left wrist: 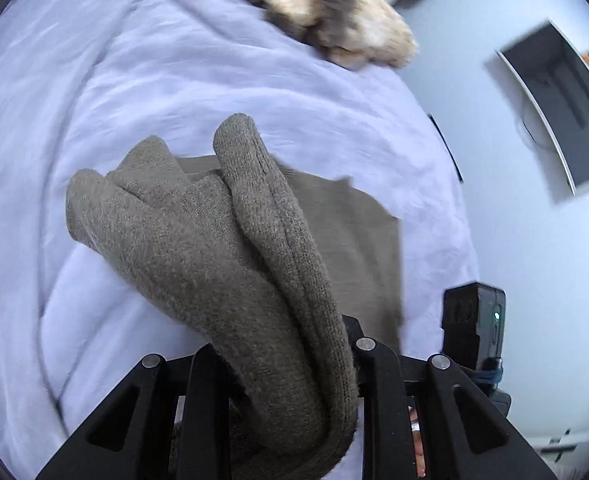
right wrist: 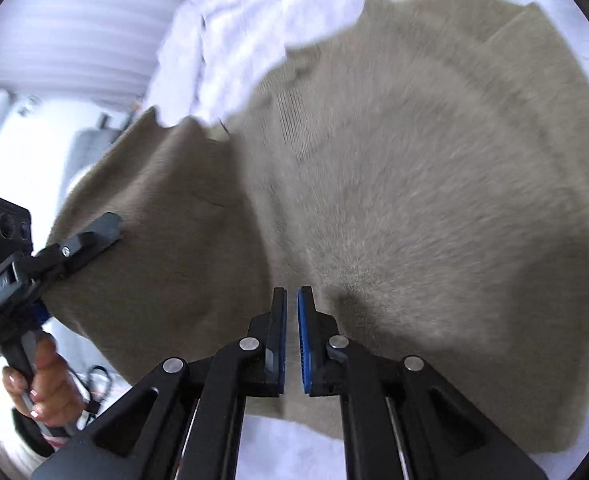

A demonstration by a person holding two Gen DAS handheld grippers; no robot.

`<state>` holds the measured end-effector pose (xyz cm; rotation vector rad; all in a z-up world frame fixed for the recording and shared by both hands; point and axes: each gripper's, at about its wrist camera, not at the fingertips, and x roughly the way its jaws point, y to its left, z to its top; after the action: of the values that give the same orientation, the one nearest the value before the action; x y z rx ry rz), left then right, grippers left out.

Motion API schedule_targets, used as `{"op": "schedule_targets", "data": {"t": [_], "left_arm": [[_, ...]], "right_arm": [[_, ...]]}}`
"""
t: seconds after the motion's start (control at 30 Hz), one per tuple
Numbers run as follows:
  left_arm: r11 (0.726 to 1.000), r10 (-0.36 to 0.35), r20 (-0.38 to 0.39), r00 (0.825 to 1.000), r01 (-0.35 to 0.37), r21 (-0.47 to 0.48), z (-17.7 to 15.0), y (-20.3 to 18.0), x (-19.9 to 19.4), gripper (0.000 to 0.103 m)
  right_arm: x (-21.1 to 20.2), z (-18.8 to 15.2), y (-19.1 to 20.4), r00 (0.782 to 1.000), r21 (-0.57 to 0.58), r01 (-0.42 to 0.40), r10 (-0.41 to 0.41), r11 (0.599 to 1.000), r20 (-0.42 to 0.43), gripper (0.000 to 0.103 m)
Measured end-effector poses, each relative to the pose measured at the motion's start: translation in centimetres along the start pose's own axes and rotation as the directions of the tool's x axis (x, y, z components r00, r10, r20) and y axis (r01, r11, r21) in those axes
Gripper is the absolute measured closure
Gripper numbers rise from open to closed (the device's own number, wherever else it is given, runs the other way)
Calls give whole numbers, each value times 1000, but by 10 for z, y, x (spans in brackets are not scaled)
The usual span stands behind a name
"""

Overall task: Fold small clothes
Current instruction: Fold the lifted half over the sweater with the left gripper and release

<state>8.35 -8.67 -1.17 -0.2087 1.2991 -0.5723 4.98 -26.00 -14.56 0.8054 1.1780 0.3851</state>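
Observation:
A taupe knit garment (left wrist: 358, 240) lies partly flat on the white bedding (left wrist: 154, 80). My left gripper (left wrist: 282, 344) is shut on a thick bunched fold of it, which drapes over the fingers and hides their tips. In the right wrist view the same garment (right wrist: 414, 180) spreads wide, and the left gripper (right wrist: 110, 228) holds its left edge lifted, with a person's hand (right wrist: 42, 380) on the handle. My right gripper (right wrist: 292, 292) hovers low over the garment's near part. Its blue-padded fingers stand almost together, and I see no cloth between them.
A fluffy beige and grey item (left wrist: 334, 20) lies at the far edge of the bedding. Beyond the bed's right side is a pale floor with a dark rectangular tray (left wrist: 554, 112). A black camera box (left wrist: 474, 328) sits close at the right.

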Motion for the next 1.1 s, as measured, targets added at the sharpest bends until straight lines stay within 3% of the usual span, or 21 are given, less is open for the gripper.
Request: {"op": "schedule_targets", "data": {"t": [0.1,0.17,0.27,0.3,0.33,0.37,0.4,0.47,0.63,0.7,0.77,0.87,0.93,1.0,1.1], "left_arm": [[998,-15,-68,998,19,65,0,-42,40,78],[999,-15,-127,992,21,50,-4,-53,65,78],[999,39,-124,992,-37,21,-10,-60,69,77],[999,44,-123,991,-43,7,-15,-60,64,68],[999,35,-119,992,-37,-14,-17,-60,56,47],[999,26,-101,995,-30,-34,-18,-59,47,35],[998,31,-65,997,-34,-49,-20,-59,36,23],[998,34,-1,999,-34,-45,-21,-59,13,22],[984,146,49,988,-140,-114,-26,-36,-15,22],[968,191,37,981,-182,-173,-29,-20,-8,22],[946,232,8,973,-224,-234,-36,1,-3,22],[907,329,-44,943,-328,-264,-48,25,12,22],[889,360,-87,929,-369,-271,-55,37,22,22],[877,372,-113,921,-389,-282,-60,46,30,22],[866,382,-138,914,-407,-291,-66,53,37,22]], "right_arm": [[-16,8,-26,998,87,-50,47,995,43,93],[-19,12,-48,994,161,-104,99,981,43,87],[-15,16,-76,985,258,-170,169,951,27,85],[-17,16,-83,980,281,-198,194,939,45,83],[-21,15,-89,974,302,-227,215,926,72,70],[-25,14,-97,964,326,-265,242,907,110,55],[-26,11,-103,950,347,-312,281,884,137,51],[-25,11,-115,919,401,-393,357,827,164,47],[-24,22,-118,898,417,-429,427,801,105,45],[-21,23,-121,884,432,-457,452,777,121,42],[-29,18,-130,844,464,-524,507,714,174,32],[-30,18,-128,818,490,-563,531,665,219,28],[-33,22,-123,830,471,-546,522,693,195,28],[-41,22,-115,866,423,-489,483,763,131,28],[-52,29,-97,944,301,-320,330,898,18,28]]}}
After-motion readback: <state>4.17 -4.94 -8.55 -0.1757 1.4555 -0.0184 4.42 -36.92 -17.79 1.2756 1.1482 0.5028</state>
